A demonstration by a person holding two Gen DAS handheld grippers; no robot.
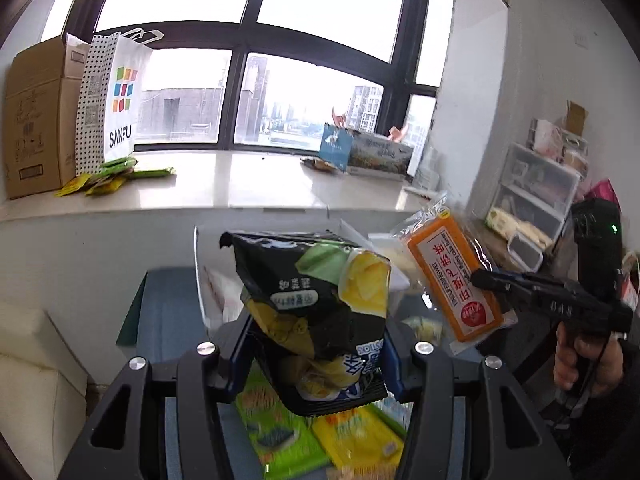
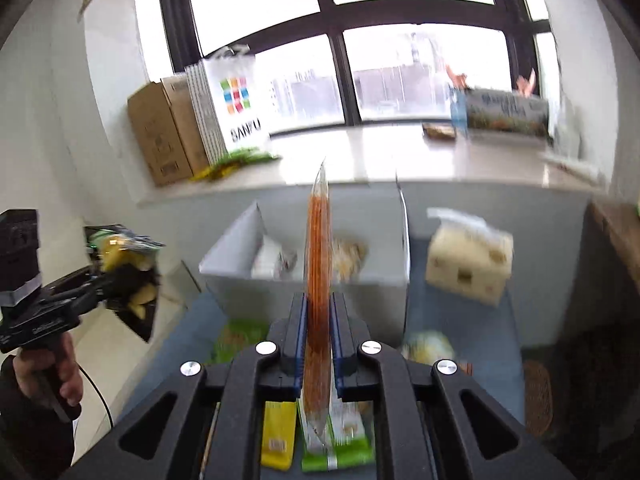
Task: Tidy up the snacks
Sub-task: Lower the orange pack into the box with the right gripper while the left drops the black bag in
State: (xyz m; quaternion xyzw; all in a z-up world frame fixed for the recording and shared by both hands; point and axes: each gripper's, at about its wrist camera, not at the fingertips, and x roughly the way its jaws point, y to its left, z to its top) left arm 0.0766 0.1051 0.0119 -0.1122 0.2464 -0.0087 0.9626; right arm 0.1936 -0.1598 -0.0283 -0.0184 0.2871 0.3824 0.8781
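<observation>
Looking along the left gripper, its jaws are clamped on a black-and-yellow chip bag held in the air above the loose packets. In the right wrist view, the right gripper pinches an orange cake pack edge-on before the white box. Both snacks seem mid-carry; next likely calls for lowering each into the box and releasing.

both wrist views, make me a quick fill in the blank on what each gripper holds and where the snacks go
1. The left gripper is shut on a black and yellow ____ bag.
2. The right gripper pinches a flat packet whose colour is ____.
3. Ahead of both grippers, on the blue table, stands an open white ____ with snacks inside.
4. The paper bag on the windowsill reads ____.

Missing words: chip; orange; box; SANFU
</observation>
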